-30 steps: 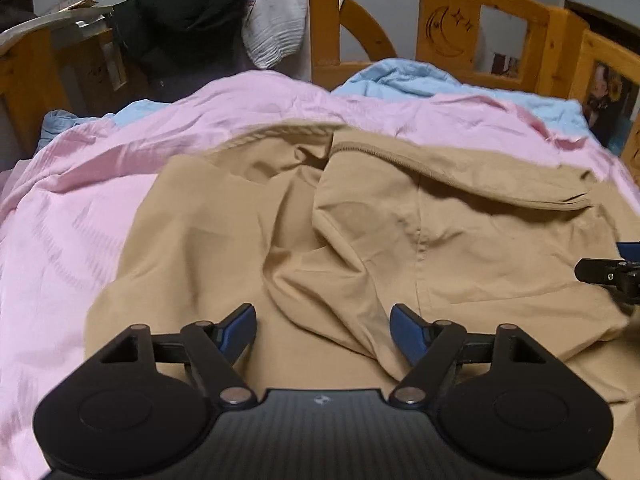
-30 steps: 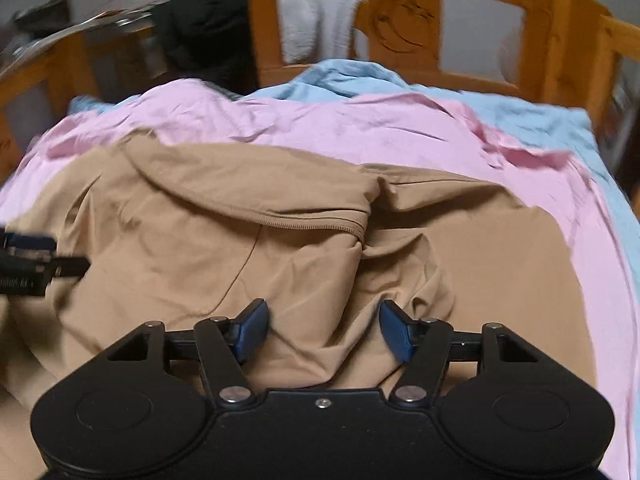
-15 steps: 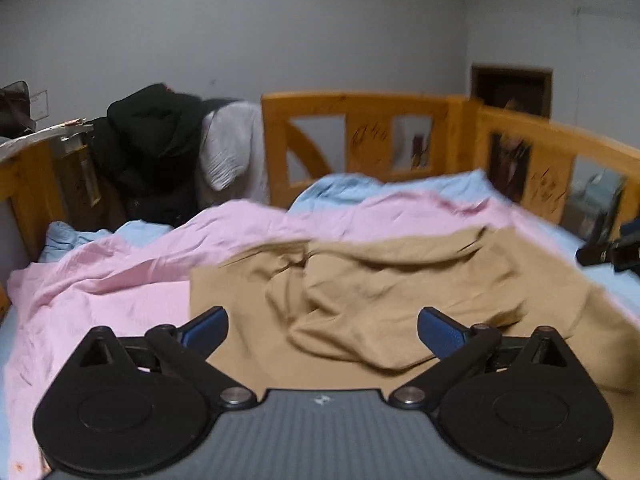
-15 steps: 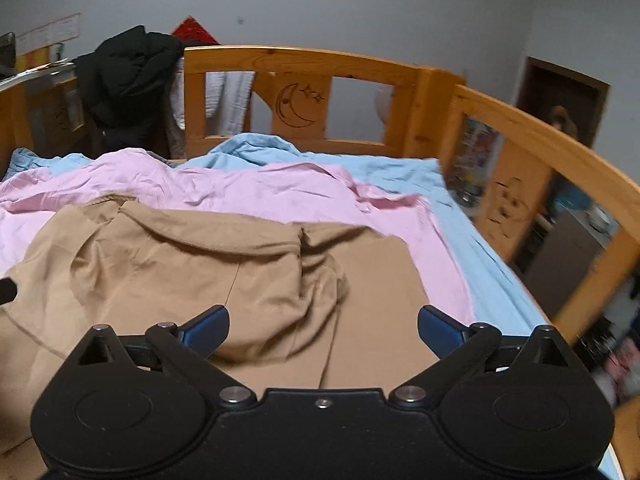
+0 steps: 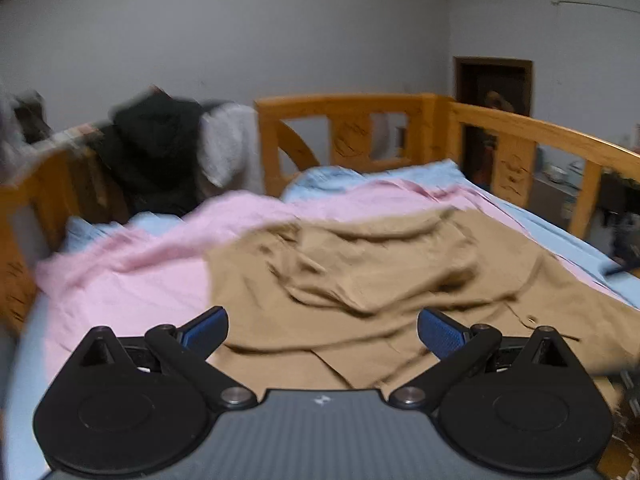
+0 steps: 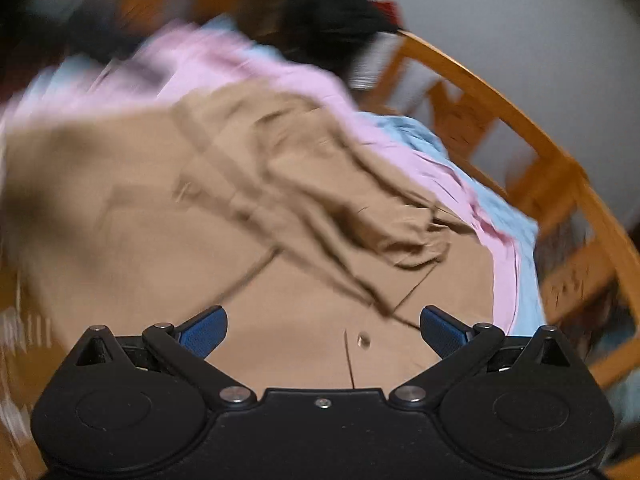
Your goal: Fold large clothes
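A large tan garment [image 5: 380, 272] lies crumpled on the bed, its upper part folded over in loose ridges. My left gripper [image 5: 322, 330] hangs open above its near edge, blue pads wide apart, nothing between them. In the blurred, tilted right wrist view the same tan garment [image 6: 240, 208] fills the middle, with a small button [image 6: 363, 339] near the front. My right gripper [image 6: 323, 330] is open over it and holds nothing. A dark bit at the far right of the left wrist view may be the other gripper; too blurred to tell.
Under the garment lie a pink sheet [image 5: 132, 276] and a light blue sheet [image 5: 560, 236]. A wooden bed rail [image 5: 344, 128] runs along the far end and right side [image 6: 520, 128]. Black and white clothes [image 5: 160, 148] hang over the far left rail.
Both grippers opened wide, let go of the tan garment and drew back and up from it. The right wrist view has rolled, so the bed now looks tilted.
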### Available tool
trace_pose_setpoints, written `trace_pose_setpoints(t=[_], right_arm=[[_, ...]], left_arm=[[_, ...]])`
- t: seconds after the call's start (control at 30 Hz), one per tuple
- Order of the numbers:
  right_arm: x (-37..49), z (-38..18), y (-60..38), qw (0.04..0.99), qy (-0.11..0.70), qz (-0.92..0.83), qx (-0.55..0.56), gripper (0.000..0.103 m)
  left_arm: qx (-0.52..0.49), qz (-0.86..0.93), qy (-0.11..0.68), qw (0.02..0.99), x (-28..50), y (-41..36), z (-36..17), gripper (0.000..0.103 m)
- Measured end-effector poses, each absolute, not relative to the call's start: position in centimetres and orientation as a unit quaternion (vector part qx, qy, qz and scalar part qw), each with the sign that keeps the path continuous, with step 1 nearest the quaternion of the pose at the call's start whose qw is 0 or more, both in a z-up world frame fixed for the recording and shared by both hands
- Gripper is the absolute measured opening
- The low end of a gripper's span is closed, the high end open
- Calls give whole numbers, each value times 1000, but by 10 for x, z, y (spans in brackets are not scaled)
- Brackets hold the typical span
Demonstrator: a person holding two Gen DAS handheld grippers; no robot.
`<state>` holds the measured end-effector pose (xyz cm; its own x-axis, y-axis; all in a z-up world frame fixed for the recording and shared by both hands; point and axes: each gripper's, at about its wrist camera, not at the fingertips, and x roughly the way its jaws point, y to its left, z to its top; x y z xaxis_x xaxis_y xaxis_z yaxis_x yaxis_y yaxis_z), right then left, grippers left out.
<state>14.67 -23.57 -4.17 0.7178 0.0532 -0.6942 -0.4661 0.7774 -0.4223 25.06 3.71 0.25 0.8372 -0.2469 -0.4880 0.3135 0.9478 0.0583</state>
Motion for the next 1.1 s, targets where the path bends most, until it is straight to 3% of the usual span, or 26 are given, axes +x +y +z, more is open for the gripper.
trace_pose_setpoints(t=[0.13, 0.5, 0.57, 0.7, 0.8, 0.87, 0.97, 1.1], right_arm=[[106, -65, -248, 841, 354, 197, -359, 102], [78, -119, -292, 841, 358, 218, -343, 96], [78, -118, -293, 846, 349, 224, -334, 86], [83, -117, -290, 856, 336, 224, -324, 78], [89, -112, -288, 862, 349, 223, -292, 63], [92, -109, -286, 864, 356, 226, -276, 31], [98, -96, -285, 870, 365, 224, -243, 22], [114, -63, -291, 894, 359, 206, -171, 17]], left_arm=[[84, -91, 198, 972, 231, 31, 14, 102], [186, -159, 224, 943, 162, -40, -15, 103], [203, -186, 244, 930, 152, -53, -28, 102], [214, -215, 243, 921, 133, -67, -44, 102], [214, -231, 242, 918, 127, -73, -50, 102], [223, -244, 243, 912, 128, -77, -56, 102], [240, -270, 273, 892, 129, -82, -66, 102], [267, -280, 289, 876, 131, -88, -83, 102]])
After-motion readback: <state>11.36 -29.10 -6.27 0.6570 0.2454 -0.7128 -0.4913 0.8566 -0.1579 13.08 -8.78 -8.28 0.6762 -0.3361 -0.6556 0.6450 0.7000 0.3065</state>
